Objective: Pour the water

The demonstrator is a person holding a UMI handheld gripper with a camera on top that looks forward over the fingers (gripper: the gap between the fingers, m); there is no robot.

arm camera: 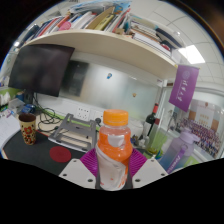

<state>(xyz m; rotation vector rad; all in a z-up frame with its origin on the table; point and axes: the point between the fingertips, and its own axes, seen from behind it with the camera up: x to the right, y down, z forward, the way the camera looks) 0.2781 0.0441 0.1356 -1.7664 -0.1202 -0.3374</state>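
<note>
Gripper [113,168] apparently clamped on orange-capped bottle [114,150], pads [90,162] against both sides, desk [40,150] beyond.

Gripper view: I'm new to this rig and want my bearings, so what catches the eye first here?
An orange-capped bottle with an orange label stands out most, upright between the gripper fingers, whose pink pads flank it. Behind it, to the left, a patterned mug sits on the table. Overhead, a shelf carries stacked books.

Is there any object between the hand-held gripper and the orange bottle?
No. The orange bottle already sits between the fingers of the hand-held gripper, with the pads at its sides. Nothing visible blocks it.
</note>
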